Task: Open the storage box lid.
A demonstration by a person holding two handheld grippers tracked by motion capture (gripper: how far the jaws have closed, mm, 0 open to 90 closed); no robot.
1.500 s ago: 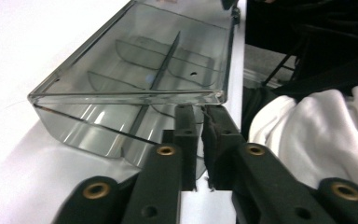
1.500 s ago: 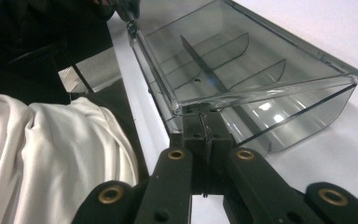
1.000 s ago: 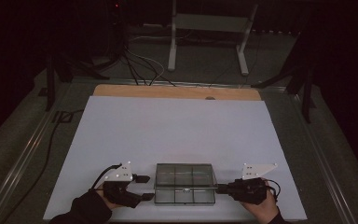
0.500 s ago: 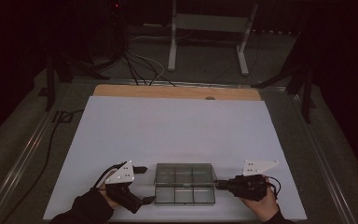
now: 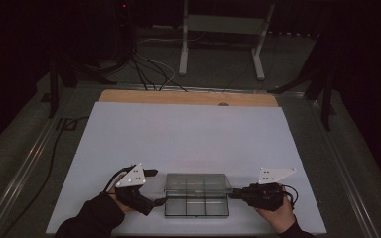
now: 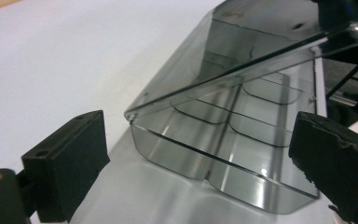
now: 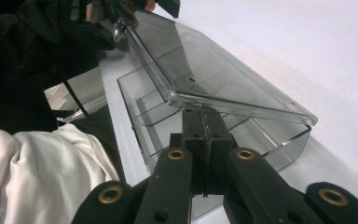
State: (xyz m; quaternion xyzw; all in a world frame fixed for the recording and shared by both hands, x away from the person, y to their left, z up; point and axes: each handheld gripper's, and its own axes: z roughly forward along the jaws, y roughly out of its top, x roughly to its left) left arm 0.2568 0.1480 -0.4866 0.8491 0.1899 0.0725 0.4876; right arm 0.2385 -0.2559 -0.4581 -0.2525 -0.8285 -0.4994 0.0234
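A clear plastic box [image 5: 196, 201] with inner compartments is sitting near the bottom edge of the high view, a little right of centre, on the white sheet [image 5: 188, 134] covering the desk [image 5: 188, 97]. Its see-through lid [image 5: 197, 183] is standing partly raised, tilting up over the compartments; in the left gripper view the lid [image 6: 242, 44] is slanting up toward the upper right of the frame above the box [image 6: 223, 154].

The right tool [image 5: 234, 194] is coming in from the right of the box, its jaws closed tight together and pressing at the lid's right edge; in the right gripper view the shut jaws are meeting just under the lid's edge [image 7: 223, 100]. Whether they are pinching the lid itself I cannot tell.

The left tool [image 5: 155, 187] is sitting just left of the box, its jaws having just been opening and now standing wide apart, gripping nothing, with the box's end lying between them in its own view.
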